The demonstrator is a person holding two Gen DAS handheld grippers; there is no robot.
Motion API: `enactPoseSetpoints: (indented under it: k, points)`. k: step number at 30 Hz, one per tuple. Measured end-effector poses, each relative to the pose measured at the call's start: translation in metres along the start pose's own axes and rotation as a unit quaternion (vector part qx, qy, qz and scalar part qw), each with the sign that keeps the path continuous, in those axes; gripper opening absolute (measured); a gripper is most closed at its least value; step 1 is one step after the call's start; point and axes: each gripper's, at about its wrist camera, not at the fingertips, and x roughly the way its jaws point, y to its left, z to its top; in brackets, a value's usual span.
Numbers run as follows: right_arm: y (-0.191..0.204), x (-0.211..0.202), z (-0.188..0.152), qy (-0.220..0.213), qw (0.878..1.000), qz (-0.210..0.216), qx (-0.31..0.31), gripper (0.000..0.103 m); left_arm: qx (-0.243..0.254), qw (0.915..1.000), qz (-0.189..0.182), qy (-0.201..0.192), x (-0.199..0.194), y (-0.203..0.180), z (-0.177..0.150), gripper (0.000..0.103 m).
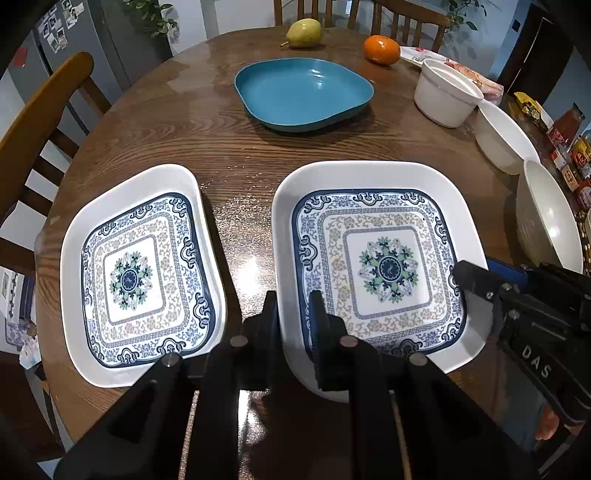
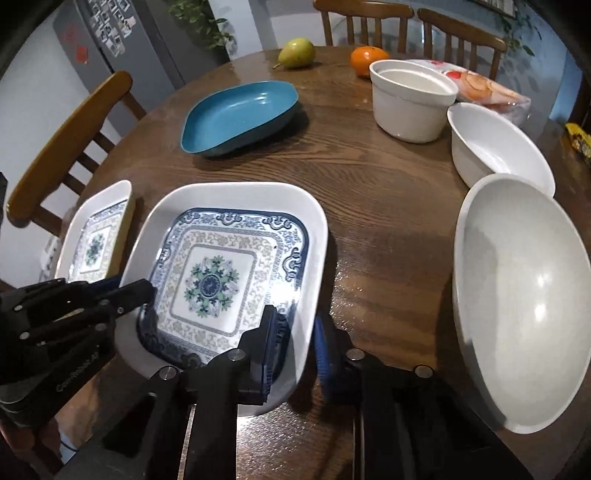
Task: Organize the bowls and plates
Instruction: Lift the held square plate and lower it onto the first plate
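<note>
The landmark is the patterned square plate nearer the bowls, lying on the round wooden worktop. The left hand-held gripper is clamped on this plate's near-left rim, one finger outside the wall and one inside. The right hand-held gripper grips the same plate's near-right rim, one finger inside the wall and one outside; its pads press the rim.

A second patterned square plate lies just beside the landmark plate on its left, apart from it. Beyond the landmark plate sits a blue dish, and farther still a pear and an orange. To the landmark plate's right stand three white bowls in a row: a large round bowl nearest, a shallower white bowl behind it, then a straight-sided white bowl.
</note>
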Motion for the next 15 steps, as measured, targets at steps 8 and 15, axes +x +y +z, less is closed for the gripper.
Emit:
enactPoseSetpoints:
  k: [8, 15]
  points:
    - [-0.001, -0.012, -0.002, -0.01, 1.0, 0.001, -0.003, 0.011, -0.008, 0.9998, 0.004, -0.016, -0.015, 0.0, -0.006, 0.013]
    - [0.003, -0.035, -0.004, -0.033, 0.999, 0.004, -0.018, 0.011, -0.013, 0.9989, 0.014, -0.043, -0.037, 0.0, -0.012, 0.013]
